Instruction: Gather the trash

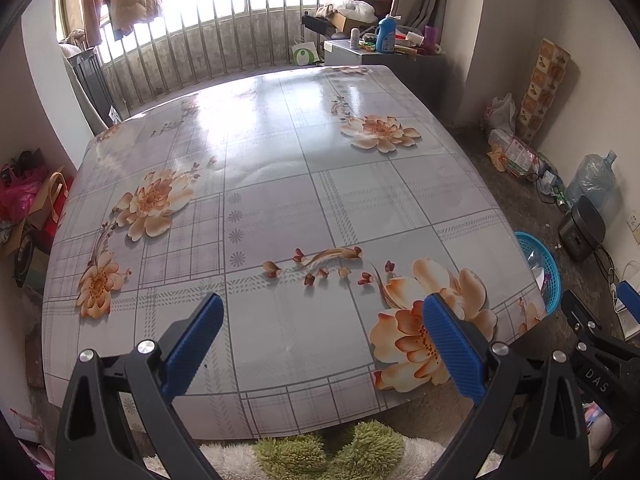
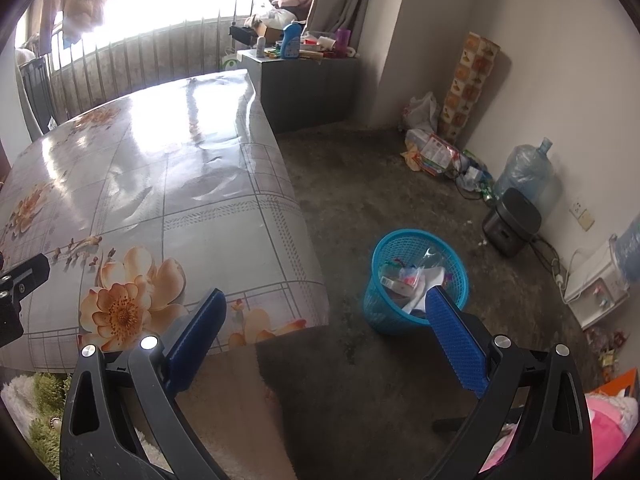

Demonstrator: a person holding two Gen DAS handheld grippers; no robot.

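Both grippers spread wide, nothing held. Left gripper (image 1: 323,312) over the bare floral table (image 1: 280,160). Right gripper (image 2: 326,308) faces the blue basket (image 2: 376,300), center-right of frame, on the floor w/ trash (image 2: 404,280) inside; right's nearer.

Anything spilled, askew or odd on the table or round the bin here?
Nothing stands out. The blue basket stands upright on the floor beside the table with wrappers inside. Both the left gripper and right gripper are open and hold nothing.
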